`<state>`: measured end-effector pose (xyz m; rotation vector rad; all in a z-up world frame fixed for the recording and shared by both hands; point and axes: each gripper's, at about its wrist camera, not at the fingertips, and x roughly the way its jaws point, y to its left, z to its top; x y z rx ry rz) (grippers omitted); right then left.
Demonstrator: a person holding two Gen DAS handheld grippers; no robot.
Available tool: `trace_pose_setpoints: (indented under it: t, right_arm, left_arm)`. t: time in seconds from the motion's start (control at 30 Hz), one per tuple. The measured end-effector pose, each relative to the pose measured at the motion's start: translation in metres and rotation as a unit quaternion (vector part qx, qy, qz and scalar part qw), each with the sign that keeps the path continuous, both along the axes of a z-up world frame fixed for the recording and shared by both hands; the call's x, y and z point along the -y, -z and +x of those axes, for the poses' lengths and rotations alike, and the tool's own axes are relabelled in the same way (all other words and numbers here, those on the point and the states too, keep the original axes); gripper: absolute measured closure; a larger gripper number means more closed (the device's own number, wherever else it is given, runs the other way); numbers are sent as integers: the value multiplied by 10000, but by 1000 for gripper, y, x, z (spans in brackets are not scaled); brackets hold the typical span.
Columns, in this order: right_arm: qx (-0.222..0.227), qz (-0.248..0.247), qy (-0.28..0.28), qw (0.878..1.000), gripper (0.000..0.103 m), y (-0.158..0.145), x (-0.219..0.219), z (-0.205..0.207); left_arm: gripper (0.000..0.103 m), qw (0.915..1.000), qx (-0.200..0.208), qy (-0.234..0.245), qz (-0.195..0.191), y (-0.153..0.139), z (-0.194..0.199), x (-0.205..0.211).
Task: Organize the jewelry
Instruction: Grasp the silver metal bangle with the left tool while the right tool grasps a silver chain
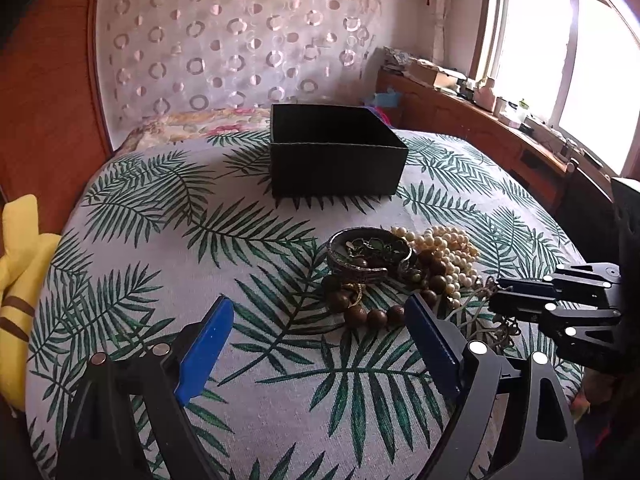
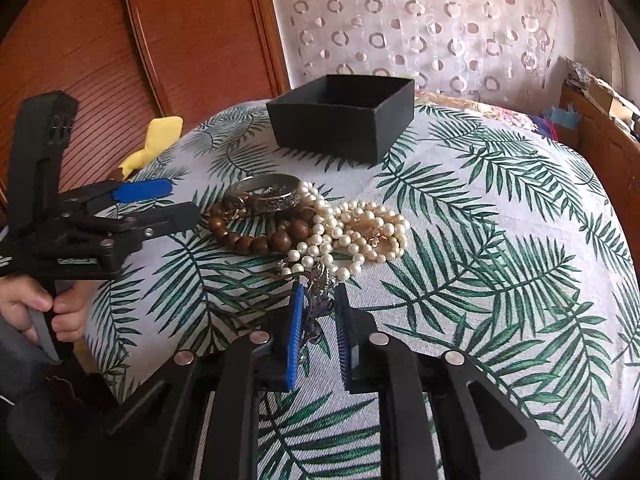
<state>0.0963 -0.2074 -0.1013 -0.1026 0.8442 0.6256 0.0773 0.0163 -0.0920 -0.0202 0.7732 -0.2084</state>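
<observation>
A pile of jewelry lies on the leaf-print cloth: a metal bangle [image 1: 366, 254] [image 2: 266, 196], a brown wooden bead bracelet [image 1: 368, 312] [image 2: 260, 238], a pearl necklace [image 1: 444, 250] [image 2: 352, 236] and a thin metal chain [image 1: 486, 320] [image 2: 318, 284]. An open black box [image 1: 334, 156] [image 2: 342, 116] stands behind the pile. My left gripper [image 1: 318, 322] [image 2: 176, 200] is open, just in front of the wooden beads. My right gripper [image 2: 320, 296] [image 1: 498, 292] has its jaws narrowed around the chain at the pile's near edge; whether they grip it is unclear.
The round table [image 1: 140, 248] is covered by the leaf-print cloth. A yellow cushion [image 1: 20, 280] [image 2: 154, 140] lies at its left side. A wooden wardrobe [image 2: 140, 40] and a curtain [image 1: 240, 40] stand behind. A cluttered wooden sideboard [image 1: 480, 120] runs under the window.
</observation>
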Motion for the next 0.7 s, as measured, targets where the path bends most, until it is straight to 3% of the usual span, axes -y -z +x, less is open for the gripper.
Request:
trace_pose_setpoints:
  t: [0.7]
  right_arm:
    - [316, 35, 394, 9987, 89, -13, 51, -8]
  left_arm:
    - [18, 9970, -526, 558, -127, 10, 58, 28]
